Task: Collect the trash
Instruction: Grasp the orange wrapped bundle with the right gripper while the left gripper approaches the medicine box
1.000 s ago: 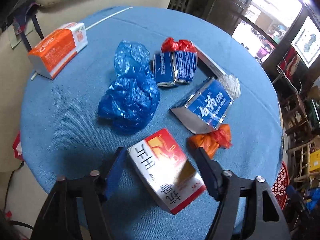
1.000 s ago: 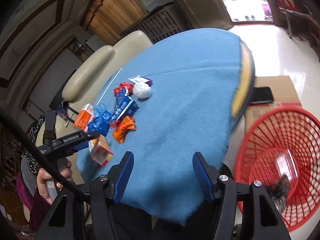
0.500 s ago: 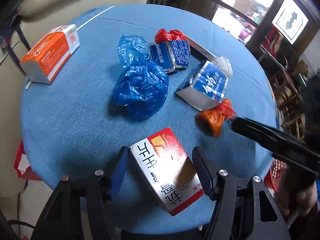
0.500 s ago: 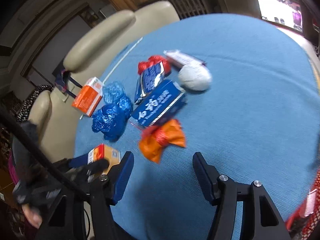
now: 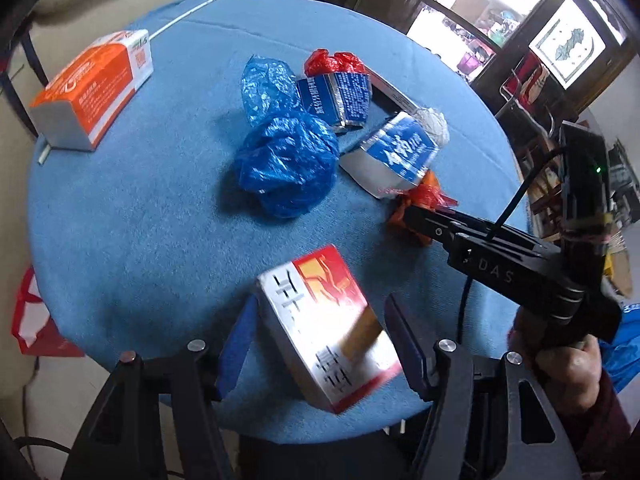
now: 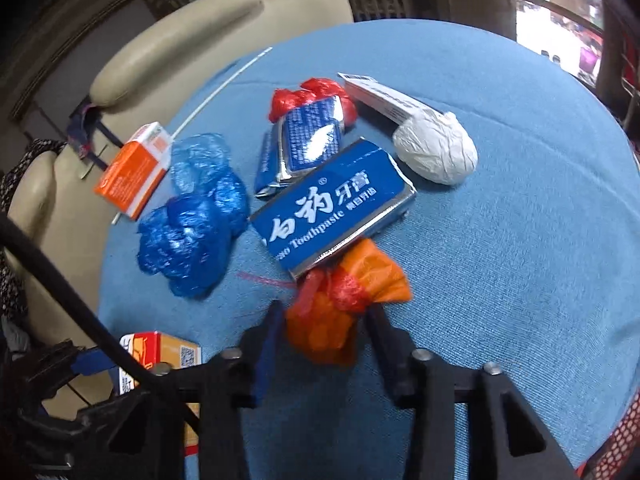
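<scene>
- Now my right gripper (image 6: 322, 334) is closing its jaws around the orange bag (image 6: 340, 308), which lies against the toothpaste box (image 6: 332, 210).
- My left gripper (image 5: 320, 344) holds the red-and-white carton (image 5: 326, 330), lifted off the table (image 5: 120, 220).
- Next, I reckon: firm grip, lift clear, then find the bin.

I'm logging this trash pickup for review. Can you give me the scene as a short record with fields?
surface: round table with blue cloth
left gripper: red and white box between its fingers, contact unclear
right gripper: jaws closing around orange bag
still on table: blue bags, toothpaste box, white wad, orange box, blue packet
bin: red basket edge, lower right of right wrist view
</scene>
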Demonstrator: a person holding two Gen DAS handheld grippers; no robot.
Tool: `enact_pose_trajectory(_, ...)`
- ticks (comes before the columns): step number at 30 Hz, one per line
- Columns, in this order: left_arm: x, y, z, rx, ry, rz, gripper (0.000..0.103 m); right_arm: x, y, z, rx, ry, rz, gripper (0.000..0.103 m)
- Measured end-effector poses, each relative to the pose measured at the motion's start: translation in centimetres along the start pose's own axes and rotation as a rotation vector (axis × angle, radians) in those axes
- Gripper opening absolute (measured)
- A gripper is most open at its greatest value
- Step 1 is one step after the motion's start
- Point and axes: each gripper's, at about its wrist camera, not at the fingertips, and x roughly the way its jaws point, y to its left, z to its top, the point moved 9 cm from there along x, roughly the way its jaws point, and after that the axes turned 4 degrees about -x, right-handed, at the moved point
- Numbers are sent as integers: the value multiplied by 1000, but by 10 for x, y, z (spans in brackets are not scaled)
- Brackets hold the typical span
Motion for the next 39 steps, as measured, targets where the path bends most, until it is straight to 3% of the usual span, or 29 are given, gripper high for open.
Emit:
enact_pose_trajectory(7, -10, -12, -6, 47, -48, 46, 67, -18, -26, -15, 27, -10, -8, 42)
enact_pose_trajectory(17, 3, -10, -18, 58, -36, 90, 67, -49, -52, -53, 86, 31, 54, 43)
enact_pose_trajectory(19, 3, -9, -18, 61, -44, 91, 66, -50, -56, -54, 124, 32, 69, 51)
enact_pose_trajectory(20, 3, -10, -18, 66, -49, 94, 65, -51, -57, -54, 145, 31, 81, 61)
enact_pose_trajectory(24, 2, -12, -17, 81, -68, 112, 63, -50, -57, -46, 229, 17, 137, 63)
enact_pose_trajectory(28, -1, -17, -16, 106, -91, 140, 60, -39, -57, -45, 232, 28, 93, 63)
enact_pose_trajectory(29, -2, -18, -16, 114, -98, 150, 59, -40, -57, -44, 221, 11, 82, 60)
enact_pose_trajectory(30, -4, -19, -16, 119, -102, 158, 58, -40, -54, -44, 197, 9, 70, 44)
enact_pose_trajectory(31, -5, -20, -16, 124, -107, 164, 58, -37, -52, -44, 173, 17, 57, 37)
enact_pose_trajectory(39, -19, -31, -12, 174, -168, 225, 56, -56, -49, -46, 128, -52, 61, 33)
